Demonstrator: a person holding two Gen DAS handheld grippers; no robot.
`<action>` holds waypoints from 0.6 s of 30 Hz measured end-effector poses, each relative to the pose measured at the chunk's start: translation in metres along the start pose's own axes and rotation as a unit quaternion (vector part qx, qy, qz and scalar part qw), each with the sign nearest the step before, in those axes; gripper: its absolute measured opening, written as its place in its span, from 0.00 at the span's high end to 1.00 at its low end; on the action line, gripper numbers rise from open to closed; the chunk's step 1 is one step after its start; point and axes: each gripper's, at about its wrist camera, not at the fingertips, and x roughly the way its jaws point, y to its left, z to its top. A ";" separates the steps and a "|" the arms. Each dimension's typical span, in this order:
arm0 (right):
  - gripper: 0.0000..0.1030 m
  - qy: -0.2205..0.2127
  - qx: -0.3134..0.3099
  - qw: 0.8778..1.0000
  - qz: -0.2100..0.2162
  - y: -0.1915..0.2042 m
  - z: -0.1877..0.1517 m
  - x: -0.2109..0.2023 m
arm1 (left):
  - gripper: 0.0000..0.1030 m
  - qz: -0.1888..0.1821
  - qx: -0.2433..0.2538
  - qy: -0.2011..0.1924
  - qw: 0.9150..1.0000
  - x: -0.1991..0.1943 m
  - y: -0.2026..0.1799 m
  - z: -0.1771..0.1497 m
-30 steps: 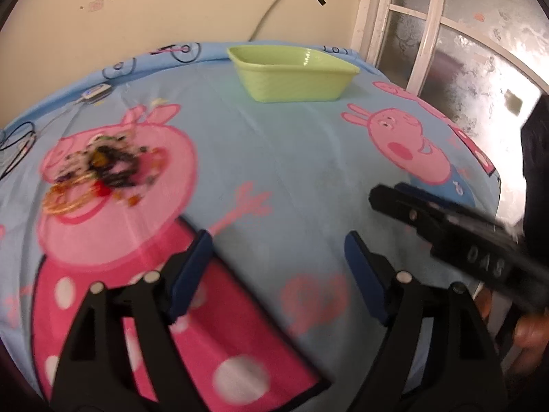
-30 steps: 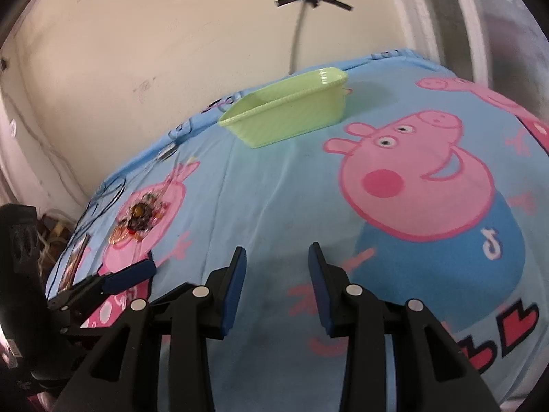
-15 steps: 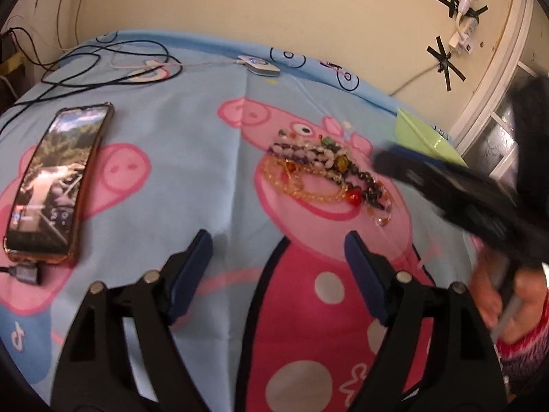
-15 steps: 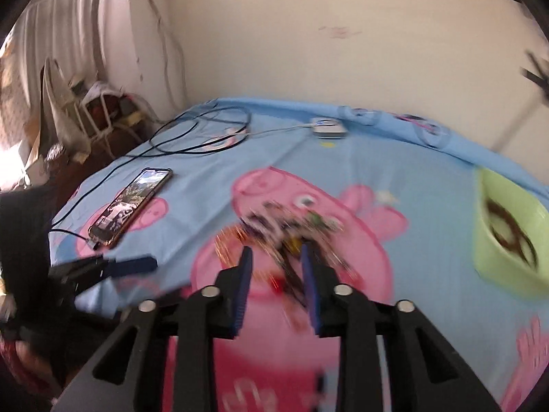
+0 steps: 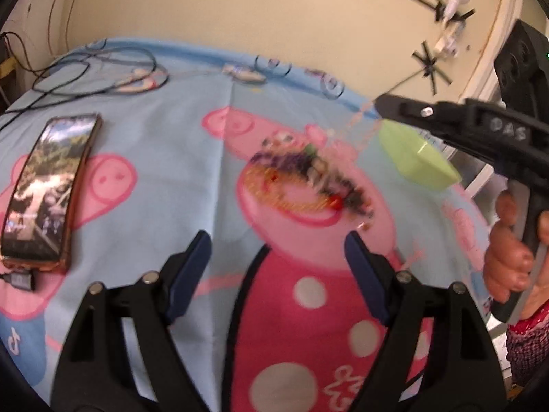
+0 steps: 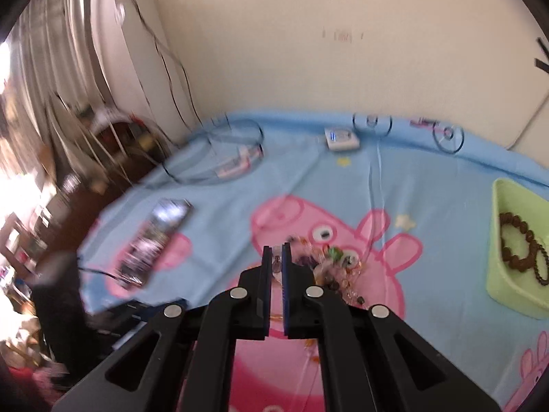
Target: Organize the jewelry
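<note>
- Left wrist view: we see the left gripper (image 5: 276, 240) with its tongs spread wide and nothing between the blue pads. It is held above the blue cartoon cloth (image 5: 171, 137), near the cloth's near edge.
- The jewelry pile (image 5: 308, 182) lies on the cloth at about mid-width, just beyond the left gripper's tips and apart from them. It is a tangle of purple, orange, red and dark beads. Blur hides the individual pieces.
- The right gripper (image 5: 384, 108) enters from the right, held by a hand (image 5: 511, 261), with its tip above the far right part of the pile.
- A pale bead strand (image 5: 360, 127) appears to hang from that tip towards the pile. The streak is faint, so we read it with caution.
- The green tray (image 5: 418, 161) stands towards the cloth's right edge, behind the right gripper's tip.
- A phone (image 5: 48, 189) lies flat near the left edge, and cables (image 5: 103, 79) lie at the far left corner.
- Right wrist view: the right gripper (image 6: 276, 250) has its tongs pressed together, pinching a small pale piece, the bead strand (image 6: 276, 264), between the pads.
- The jewelry pile (image 6: 336, 267) lies just right of the tips.
- The green tray (image 6: 494, 240) stands at the right edge, well apart from the pile. A dark bead bracelet (image 6: 521, 250) lies inside it.
- The phone (image 6: 154, 237) lies towards the left edge, and a small white device (image 6: 341, 139) lies at the far edge.
</note>
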 end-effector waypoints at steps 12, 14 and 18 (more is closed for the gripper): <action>1.00 -0.105 0.030 0.994 0.029 -0.006 0.008 -0.116 | 0.31 -0.085 0.128 -0.044 0.987 0.015 -0.110 0.041; 1.00 -0.129 0.040 0.991 0.023 -0.013 0.002 -0.137 | 0.81 -0.103 0.117 -0.016 0.988 0.029 -0.117 0.049; 1.00 -0.170 0.059 0.984 -0.002 -0.035 -0.012 -0.178 | 0.95 -0.148 0.104 0.002 0.984 0.038 -0.136 0.056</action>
